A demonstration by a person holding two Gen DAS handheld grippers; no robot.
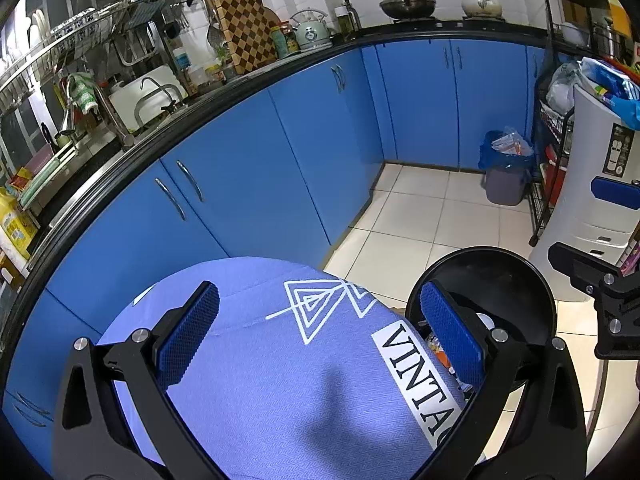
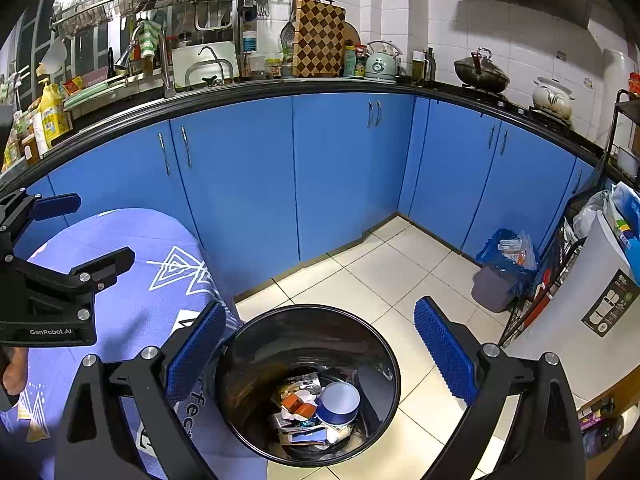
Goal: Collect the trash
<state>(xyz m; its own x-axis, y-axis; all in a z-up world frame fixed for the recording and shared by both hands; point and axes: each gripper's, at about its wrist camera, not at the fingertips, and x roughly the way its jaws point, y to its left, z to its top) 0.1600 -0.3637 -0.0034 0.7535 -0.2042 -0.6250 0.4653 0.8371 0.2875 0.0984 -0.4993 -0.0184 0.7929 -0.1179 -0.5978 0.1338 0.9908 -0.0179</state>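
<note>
A black round trash bin (image 2: 308, 384) stands on the tiled floor beside a table with a purple cloth (image 2: 132, 280). Inside it lie mixed trash (image 2: 300, 408) and a blue and white paper cup (image 2: 339, 402). My right gripper (image 2: 320, 344) is open and empty, held above the bin's mouth. My left gripper (image 1: 320, 324) is open and empty over the purple cloth (image 1: 280, 360), with the bin (image 1: 500, 280) just to its right. The left gripper also shows at the left edge of the right wrist view (image 2: 76, 232), and the right gripper at the right edge of the left wrist view (image 1: 592, 228).
Blue cabinets (image 2: 332, 176) under a black counter ring the room. A small grey bin with a blue bag (image 2: 500, 276) stands in the far corner. A white appliance (image 2: 580, 308) and a black wire rack (image 1: 552, 152) stand at the right.
</note>
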